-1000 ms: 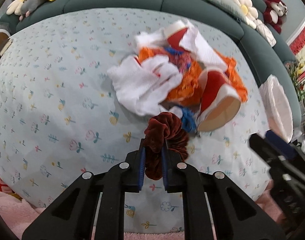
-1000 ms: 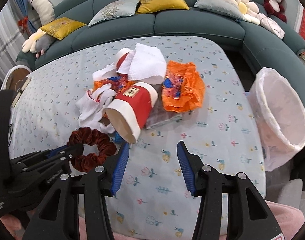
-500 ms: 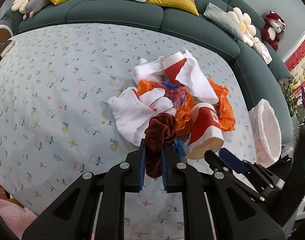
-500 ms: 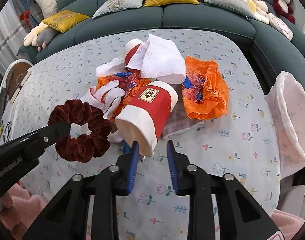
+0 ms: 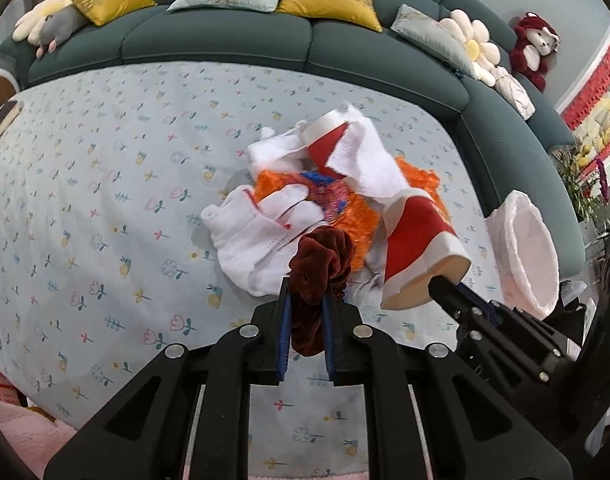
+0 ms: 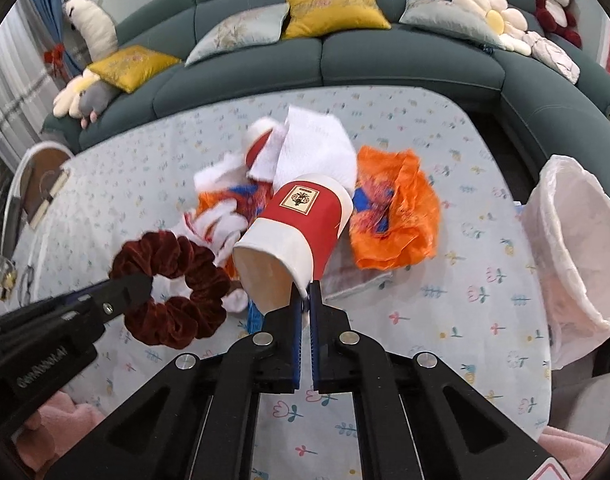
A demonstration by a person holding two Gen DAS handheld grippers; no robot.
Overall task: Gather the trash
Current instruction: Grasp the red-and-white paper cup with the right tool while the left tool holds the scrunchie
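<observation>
2 grippers loaded, 1 item each.

Left gripper [image 5: 305, 312]: jaws narrow, clamped on the dark red velvet scrunchie [image 5: 321, 268]. Part of the loop stands above the fingertips, a fold hangs down between the blue pads. In the right wrist view the scrunchie [image 6: 171, 286] hangs as an open ring off the left gripper's tip, clear of the tablecloth [image 6: 445, 320]. Judgement: very light, soft, fully compliant; velvet should not slip in rubber pads. Any point on the loop serves as a hold; no crush risk.

Ahead of both grippers: the remaining pile, with a white glove [image 5: 261, 236], orange wrappers [image 6: 393, 216], a white paper towel [image 6: 317, 152] and a 2nd red cup [image 5: 325, 140] half under the towel. All look light and limp except the cup.

Right gripper [image 6: 305, 308]: jaws have just been closing and now stand nearly together, pinching the rim wall of the red-and-white paper cup [image 6: 301, 224], 1 pad inside the mouth, 1 outside. The cup lies tilted, mouth toward the gripper. Judgement: light, thin-walled, stiff only at the rolled rim; the wall will buckle under a hard squeeze, harmless for trash. A rim pinch lets it swing, so move slowly.

Right of the right gripper: the lined waste bin [image 6: 577, 248], near the table's edge, mouth open toward the pile.
</observation>
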